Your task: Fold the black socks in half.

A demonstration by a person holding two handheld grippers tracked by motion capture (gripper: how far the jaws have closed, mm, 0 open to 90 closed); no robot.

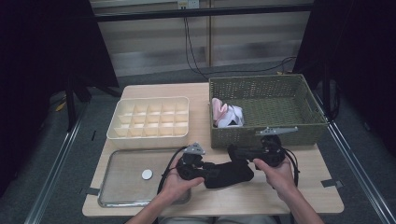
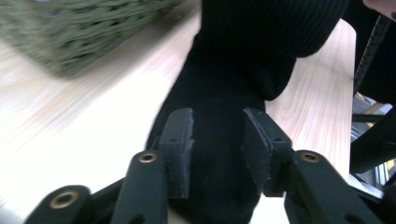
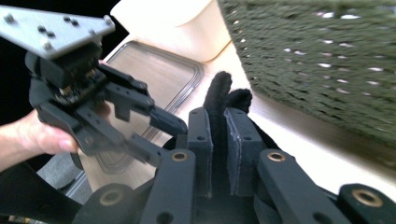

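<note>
While the right tongs [image 3: 218, 140] pinch the black sock [image 1: 229, 173], the left tongs [image 2: 218, 140] straddle it half-open, gripping nothing; next, likely re-pinch to fold.

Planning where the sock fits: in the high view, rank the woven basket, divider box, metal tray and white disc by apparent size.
1. woven basket
2. metal tray and divider box: look alike, unranked
3. white disc
</note>
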